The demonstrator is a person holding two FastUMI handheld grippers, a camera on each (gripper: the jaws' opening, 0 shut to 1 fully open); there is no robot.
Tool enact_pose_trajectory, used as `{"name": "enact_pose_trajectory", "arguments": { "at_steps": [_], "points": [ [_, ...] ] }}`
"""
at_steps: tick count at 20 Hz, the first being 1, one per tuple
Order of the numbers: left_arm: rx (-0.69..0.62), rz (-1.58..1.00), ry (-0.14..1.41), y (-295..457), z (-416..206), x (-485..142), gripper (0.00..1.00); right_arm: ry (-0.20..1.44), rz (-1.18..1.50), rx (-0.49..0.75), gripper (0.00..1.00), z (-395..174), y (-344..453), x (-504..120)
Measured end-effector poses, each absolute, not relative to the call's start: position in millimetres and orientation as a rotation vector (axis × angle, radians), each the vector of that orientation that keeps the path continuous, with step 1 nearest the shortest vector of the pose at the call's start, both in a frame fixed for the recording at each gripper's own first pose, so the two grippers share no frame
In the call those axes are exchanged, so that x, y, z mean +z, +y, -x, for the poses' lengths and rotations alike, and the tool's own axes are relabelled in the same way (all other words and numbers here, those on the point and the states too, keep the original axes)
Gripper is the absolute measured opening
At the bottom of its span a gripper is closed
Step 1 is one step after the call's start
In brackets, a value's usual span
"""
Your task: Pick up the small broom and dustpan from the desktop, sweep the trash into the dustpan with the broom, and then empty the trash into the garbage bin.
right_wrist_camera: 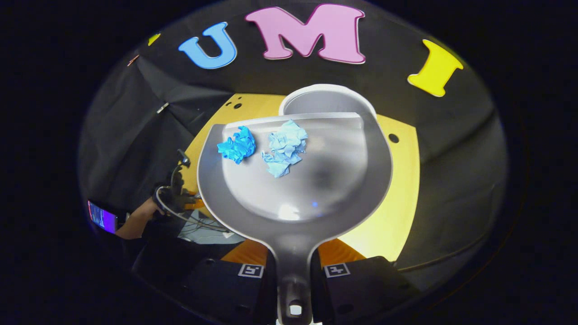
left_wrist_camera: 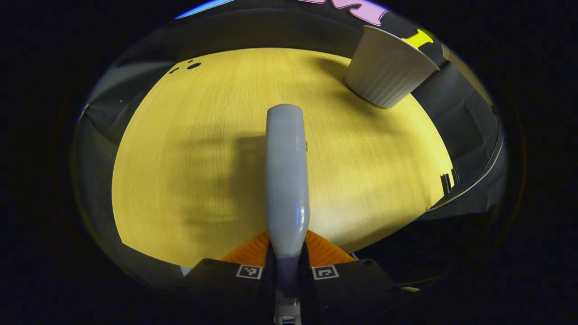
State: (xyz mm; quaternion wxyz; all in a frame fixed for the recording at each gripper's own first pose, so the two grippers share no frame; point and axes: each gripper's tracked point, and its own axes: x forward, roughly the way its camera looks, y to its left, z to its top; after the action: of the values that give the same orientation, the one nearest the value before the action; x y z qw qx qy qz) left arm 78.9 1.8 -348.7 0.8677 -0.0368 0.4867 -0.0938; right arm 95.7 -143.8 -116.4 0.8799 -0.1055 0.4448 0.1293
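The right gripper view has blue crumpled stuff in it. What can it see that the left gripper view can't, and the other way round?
Right gripper view alone: the grey dustpan clamped by its handle in the right gripper, carrying a dark blue paper ball and a pale blue paper ball, plus a person's hand at the lower left. Left gripper view alone: the broom handle clamped in the left gripper, pointing out over the table. Both share the yellow wooden table and the white garbage bin.
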Motion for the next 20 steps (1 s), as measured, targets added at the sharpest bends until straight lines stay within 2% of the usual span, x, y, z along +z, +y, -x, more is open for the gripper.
{"name": "enact_pose_trajectory", "arguments": {
  "at_steps": [4, 6, 7, 12, 13, 14, 20],
  "points": [
    [-0.163, 0.069, 0.994, 6, -84, -334, 0.26, 0.88, 0.34, 0.214, 0.34, -140, -185, -111],
    [-0.128, 0.1, 0.993, 7, -83, -334, 0.22, 0.848, 0.342, 0.205, 0.34, -162, -186, -111],
    [-0.111, 0.122, 0.994, 9, -81, -334, 0.26, 0.833, 0.359, 0.197, 0.34, -173, -189, -112],
    [-0.055, 0.225, 0.986, 21, -72, -333, 0.26, 0.748, 0.531, 0.159, 0.34, -223, -197, -118],
    [-0.045, 0.226, 0.984, 24, -71, -332, 0.29, 0.731, 0.558, 0.149, 0.34, -236, -196, -121],
    [-0.038, 0.226, 0.98, 24, -70, -331, 0.26, 0.716, 0.576, 0.137, 0.34, -243, -196, -123],
    [-0.021, 0.262, 0.959, 35, -71, -322, 0.26, 0.596, 0.693, 0.012, 0.34, -286, -204, -128]
  ]
}}
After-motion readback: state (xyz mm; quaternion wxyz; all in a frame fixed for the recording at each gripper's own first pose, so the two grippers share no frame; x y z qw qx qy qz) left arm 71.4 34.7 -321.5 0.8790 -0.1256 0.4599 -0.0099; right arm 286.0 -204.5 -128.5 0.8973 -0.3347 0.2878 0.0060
